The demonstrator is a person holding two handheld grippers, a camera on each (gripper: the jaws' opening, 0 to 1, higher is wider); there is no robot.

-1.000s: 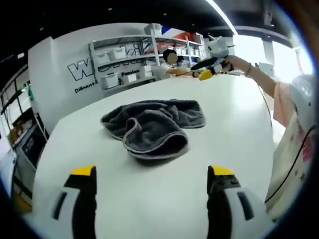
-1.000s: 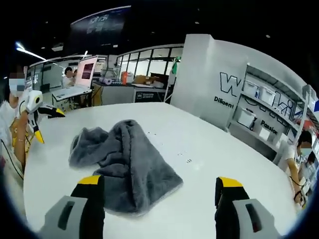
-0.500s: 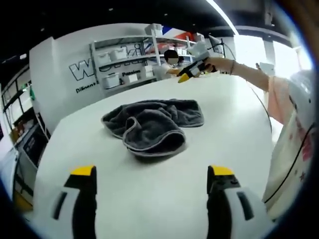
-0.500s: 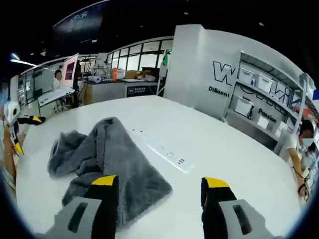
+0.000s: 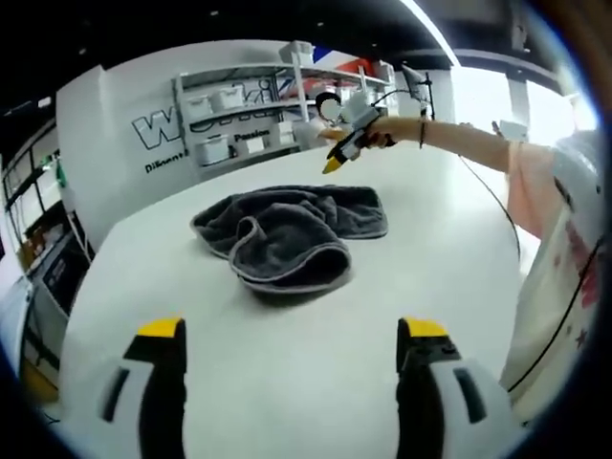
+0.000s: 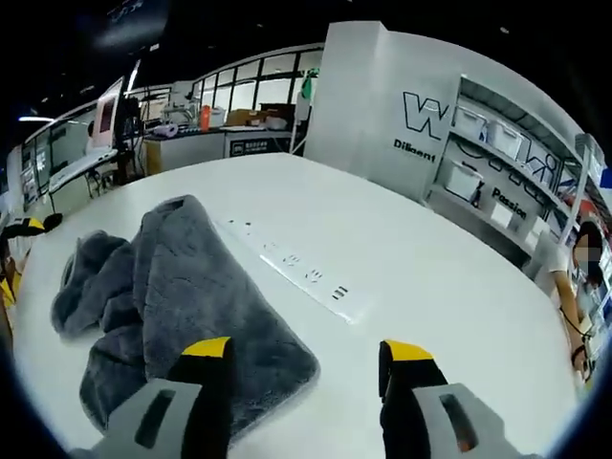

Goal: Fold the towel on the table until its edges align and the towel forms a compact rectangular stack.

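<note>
Meanwhile, we are holding the left gripper (image 5: 292, 335) low over the white table (image 5: 449, 239), jaws spread wide and gripping nothing, while the grey towel (image 5: 287, 234) is lying crumpled near the table's middle. Our right gripper (image 6: 304, 350), jaws also apart, is hovering at the towel's near corner.

Premises present as a commercial lab or demonstration workspace: a large white table (image 6: 449, 287) with a built-in strip of sockets (image 6: 292, 268) stands before a white partition wall (image 5: 120, 143) bearing large lettering. Metal shelving (image 5: 244, 120) holds white storage bins (image 5: 228, 99). Beyond lie glazed office partitions (image 6: 249, 91), a desk with monitors (image 6: 105, 120), and a dark ceiling with strip lighting (image 5: 430, 29)
</note>
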